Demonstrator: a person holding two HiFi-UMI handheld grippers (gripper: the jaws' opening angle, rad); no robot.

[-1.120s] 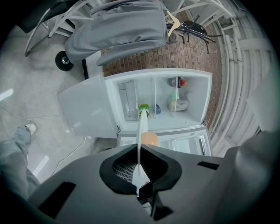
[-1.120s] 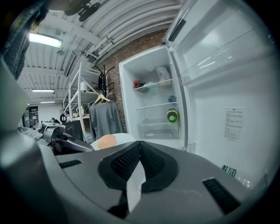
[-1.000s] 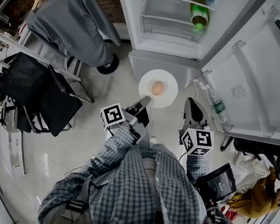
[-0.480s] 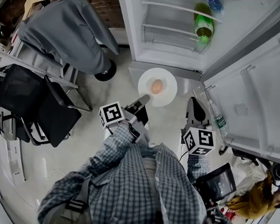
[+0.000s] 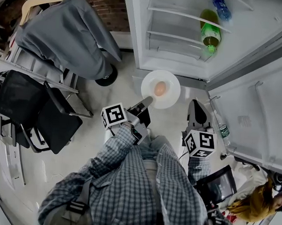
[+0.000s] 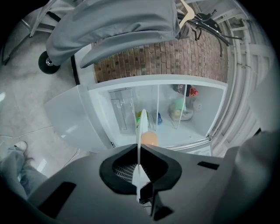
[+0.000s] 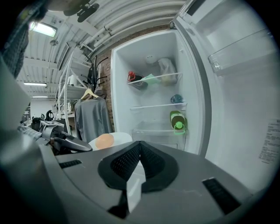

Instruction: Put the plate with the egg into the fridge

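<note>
Left gripper [image 5: 147, 102] on plate [image 5: 172, 94] rim

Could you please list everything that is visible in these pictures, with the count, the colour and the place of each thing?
plate: one, white, in front of the open fridge
egg: one, pale orange, on the plate
fridge: one, white, door open
green bottle: one, green, lying on a fridge shelf
blue bottle: one, blue, on the shelf above
door bottle: one, clear, in a door shelf
jacket: one, grey, left of the fridge
left gripper: one, black, shut on the plate's rim
right gripper: one, black, shut and empty, right of the plate
</note>
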